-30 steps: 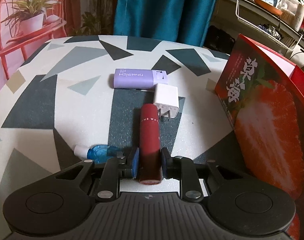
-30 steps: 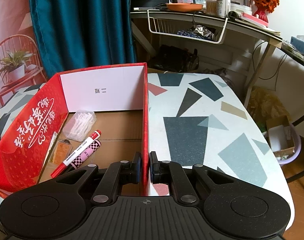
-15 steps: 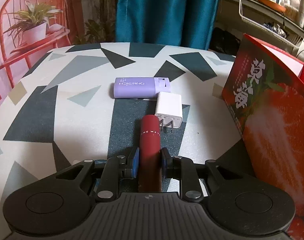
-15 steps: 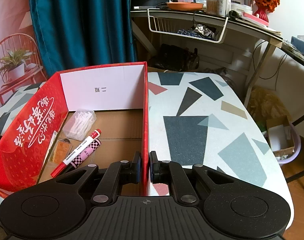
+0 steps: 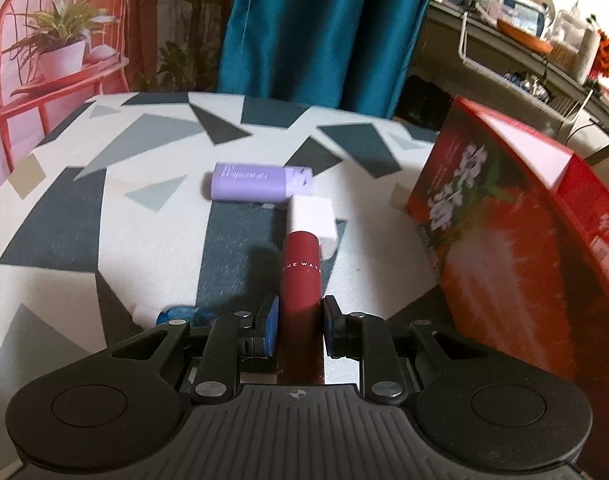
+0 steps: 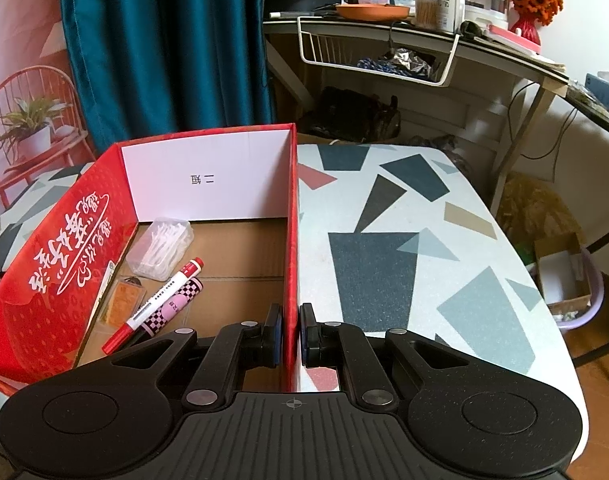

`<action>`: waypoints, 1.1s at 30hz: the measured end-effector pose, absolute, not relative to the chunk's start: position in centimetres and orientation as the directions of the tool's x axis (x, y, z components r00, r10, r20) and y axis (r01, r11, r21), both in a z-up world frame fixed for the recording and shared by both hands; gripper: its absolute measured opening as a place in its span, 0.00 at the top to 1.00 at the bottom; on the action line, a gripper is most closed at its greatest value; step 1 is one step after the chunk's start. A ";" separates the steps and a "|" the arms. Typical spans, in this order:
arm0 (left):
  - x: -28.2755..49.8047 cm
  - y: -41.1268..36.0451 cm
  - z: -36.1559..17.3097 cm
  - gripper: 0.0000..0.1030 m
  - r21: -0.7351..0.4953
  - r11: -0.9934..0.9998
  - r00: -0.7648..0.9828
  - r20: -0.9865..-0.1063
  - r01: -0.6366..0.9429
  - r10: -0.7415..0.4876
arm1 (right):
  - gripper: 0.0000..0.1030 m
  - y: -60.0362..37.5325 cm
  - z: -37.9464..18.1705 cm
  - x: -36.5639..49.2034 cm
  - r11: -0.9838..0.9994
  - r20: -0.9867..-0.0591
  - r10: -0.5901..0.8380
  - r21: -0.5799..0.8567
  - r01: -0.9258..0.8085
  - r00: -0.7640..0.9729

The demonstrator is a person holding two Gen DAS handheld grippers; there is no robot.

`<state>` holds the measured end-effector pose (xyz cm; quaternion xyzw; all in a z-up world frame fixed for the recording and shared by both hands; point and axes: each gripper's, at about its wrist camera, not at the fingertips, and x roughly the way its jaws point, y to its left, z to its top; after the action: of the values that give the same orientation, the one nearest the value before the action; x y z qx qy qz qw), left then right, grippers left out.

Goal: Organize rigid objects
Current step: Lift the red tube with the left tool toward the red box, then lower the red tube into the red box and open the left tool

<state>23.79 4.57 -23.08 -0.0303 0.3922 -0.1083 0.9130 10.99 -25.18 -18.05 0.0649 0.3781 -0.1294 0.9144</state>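
My left gripper [image 5: 300, 316] is shut on a dark red tube [image 5: 300, 272] and holds it above the table, pointing forward. Beyond it lie a white charger plug [image 5: 314, 220] and a purple case [image 5: 256, 182]. A small blue bottle [image 5: 176, 314] lies just left of the fingers. The red strawberry box [image 5: 504, 248] stands to the right. My right gripper [image 6: 290, 334] is shut on the right wall of the red box [image 6: 291, 240]. Inside the box lie a red-capped marker [image 6: 160, 300], a checkered pen [image 6: 176, 304], a clear box of swabs [image 6: 160, 248] and an orange packet [image 6: 122, 304].
The table [image 6: 404, 240] has a white top with grey and dark shapes. A teal curtain [image 5: 324, 32] hangs behind it. A cluttered desk with a wire basket [image 6: 376, 56] stands at the back right. A bin with a cardboard box [image 6: 564, 284] sits on the floor right.
My left gripper has risen and swung a little toward the red box with the dark red tube in it. The right gripper and the box have not moved.
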 end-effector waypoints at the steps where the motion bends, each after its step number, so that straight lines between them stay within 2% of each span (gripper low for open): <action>1: 23.7 4.5 -22.7 0.77 -0.145 0.973 0.675 -0.702 0.178 -0.227 | 0.92 -25.2 -18.1 11.0 0.958 -0.707 -0.187 0.022 0.286 0.682; 8: 23.5 2.8 -18.3 0.77 -0.157 0.948 0.733 -0.603 0.276 -0.313 | 0.92 -25.1 -18.1 10.9 0.959 -0.707 -0.189 0.016 0.283 0.682; 16: 23.3 -2.2 -14.5 0.77 -0.119 0.882 0.718 -0.536 0.456 -0.444 | 0.92 -24.8 -18.1 11.2 0.960 -0.710 -0.191 0.010 0.281 0.677; 21: 23.4 -4.9 -14.6 0.77 -0.117 0.834 0.667 -0.546 0.539 -0.507 | 0.92 -25.0 -18.0 11.1 0.959 -0.709 -0.190 0.013 0.282 0.679; 33: 25.0 -9.8 -17.0 0.77 -0.040 0.769 0.583 -0.628 0.637 -0.516 | 0.92 -25.5 -18.0 11.0 0.962 -0.705 -0.172 0.029 0.270 0.688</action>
<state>25.04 -9.81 -17.05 0.0952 0.3201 -0.3259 0.8844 10.98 -25.53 -17.96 0.0651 0.3763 -0.1206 0.9163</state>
